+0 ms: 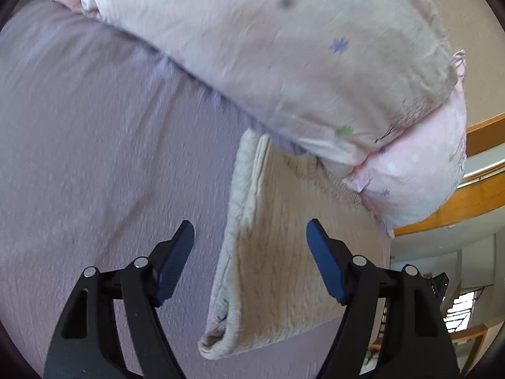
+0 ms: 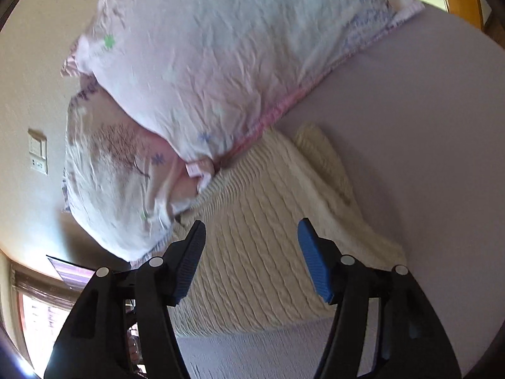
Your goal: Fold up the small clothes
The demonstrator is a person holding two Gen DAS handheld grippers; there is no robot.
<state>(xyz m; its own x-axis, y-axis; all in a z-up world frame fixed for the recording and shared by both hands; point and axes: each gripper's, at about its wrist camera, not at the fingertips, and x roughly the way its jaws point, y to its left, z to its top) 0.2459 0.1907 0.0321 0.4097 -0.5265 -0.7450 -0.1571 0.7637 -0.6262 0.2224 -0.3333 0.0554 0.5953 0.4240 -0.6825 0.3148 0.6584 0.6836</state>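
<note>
A cream ribbed knit garment [image 1: 284, 252] lies folded flat on the lilac bed sheet [image 1: 94, 158], its far end tucked against the pillows. It also shows in the right wrist view [image 2: 252, 252]. My left gripper [image 1: 251, 240] is open and empty, hovering over the garment's left folded edge. My right gripper [image 2: 251, 237] is open and empty, hovering above the middle of the garment.
Two pale pink pillows with small flower prints [image 1: 268, 47] are stacked at the head of the bed, also in the right wrist view [image 2: 205, 79]. A wooden rail [image 1: 467, 202] and a wall with a switch plate [image 2: 38, 151] lie beyond. The lilac sheet [image 2: 426, 158] stretches to the sides.
</note>
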